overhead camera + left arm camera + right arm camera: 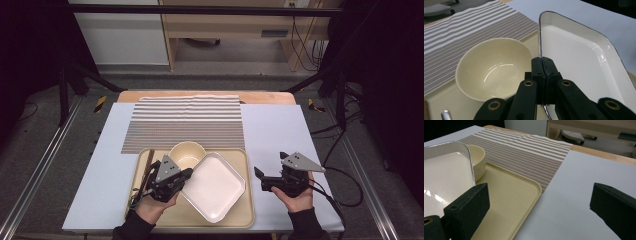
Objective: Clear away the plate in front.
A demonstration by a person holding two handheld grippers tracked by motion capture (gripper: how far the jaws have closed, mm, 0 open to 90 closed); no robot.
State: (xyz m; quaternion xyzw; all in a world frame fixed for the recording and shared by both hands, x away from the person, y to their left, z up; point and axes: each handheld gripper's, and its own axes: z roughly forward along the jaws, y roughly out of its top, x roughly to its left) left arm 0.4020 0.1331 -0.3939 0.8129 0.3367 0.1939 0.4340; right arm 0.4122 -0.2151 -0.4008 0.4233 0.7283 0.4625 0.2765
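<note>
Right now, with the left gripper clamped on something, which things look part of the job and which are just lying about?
In play, judging by the grip:
- left gripper, shut on the rim of the white dish
- beige tray under the dish

Lying about:
- cream bowl, empty
- striped placemat
- chopsticks at the tray's left edge
- right gripper, open over the table, holding nothing

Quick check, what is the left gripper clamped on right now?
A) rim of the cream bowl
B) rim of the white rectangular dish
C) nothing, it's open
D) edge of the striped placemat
B: in the left gripper view the left gripper has its fingers pressed together over the thin rim of the white rectangular dish, with the cream bowl beside it untouched.
</note>
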